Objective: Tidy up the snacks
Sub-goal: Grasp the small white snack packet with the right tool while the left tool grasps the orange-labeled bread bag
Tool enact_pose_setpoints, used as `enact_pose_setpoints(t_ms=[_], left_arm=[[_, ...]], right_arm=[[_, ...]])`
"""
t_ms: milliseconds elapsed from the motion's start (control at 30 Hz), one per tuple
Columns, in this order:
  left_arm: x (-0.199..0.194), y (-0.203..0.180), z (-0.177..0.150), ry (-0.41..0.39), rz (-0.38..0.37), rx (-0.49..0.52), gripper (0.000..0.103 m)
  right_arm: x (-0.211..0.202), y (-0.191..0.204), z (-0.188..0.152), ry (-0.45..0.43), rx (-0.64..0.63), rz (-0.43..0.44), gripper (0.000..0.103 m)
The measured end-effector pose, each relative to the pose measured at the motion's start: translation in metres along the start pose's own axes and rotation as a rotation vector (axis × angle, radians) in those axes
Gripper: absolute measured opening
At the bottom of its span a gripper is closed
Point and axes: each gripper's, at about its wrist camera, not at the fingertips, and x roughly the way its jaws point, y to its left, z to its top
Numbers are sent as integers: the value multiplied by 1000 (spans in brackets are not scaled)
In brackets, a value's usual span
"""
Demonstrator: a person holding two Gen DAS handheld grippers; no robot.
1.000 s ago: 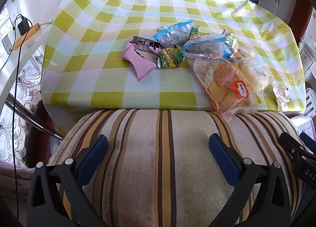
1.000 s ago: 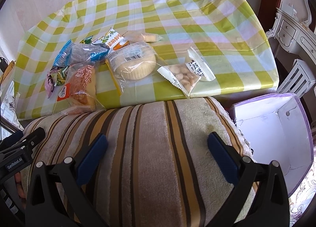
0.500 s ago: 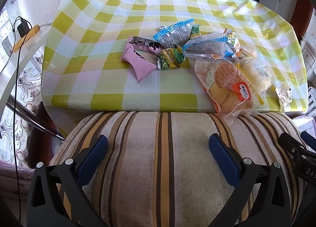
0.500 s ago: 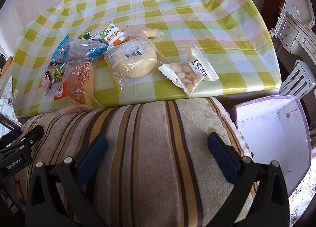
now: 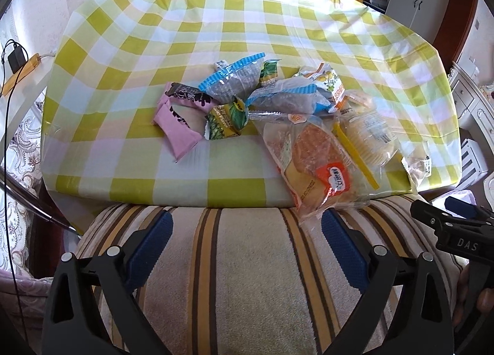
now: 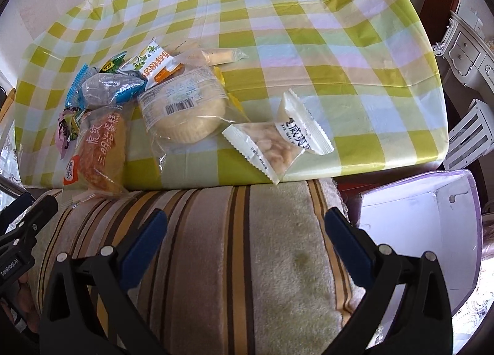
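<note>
While both grippers, left gripper (image 5: pixel 245 250) and right gripper (image 6: pixel 245 240), hang wide and empty low in frame, the cake packet (image 5: pixel 311 163) overhanging the table (image 5: pixel 185 188) edge could slip off if bumped.

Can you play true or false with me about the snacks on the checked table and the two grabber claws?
1. The left gripper holds a snack. False: its jaws stand open, have just been closing a little, and nothing is between them.
2. The white packet of pale nuts lies apart from the snack pile. True.
3. The white open box with purple edges is full of snacks. False: what shows of its inside is bare.
4. The pink wrapped bar lies on the yellow-green checked tablecloth. True.
5. The right gripper is open. True.
</note>
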Motion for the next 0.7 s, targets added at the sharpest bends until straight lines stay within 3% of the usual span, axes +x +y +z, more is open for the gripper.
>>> enact_pose_setpoints(t_ms=[233,433,533,700], left_arm=[[18,-24,13,46,-35,23,84],[36,-37,24,95,-93,2,82],[46,-42,29,120,-117,-16,79],[63,-44,34,168,-134,-53,75]], right_arm=[[9,-21,22,-52,91,-9,102],[22,-22,39,-23,54,-37,102],[27,-28,43,-8,98,-12,102],[22,-42,48,-60,201,42,100]])
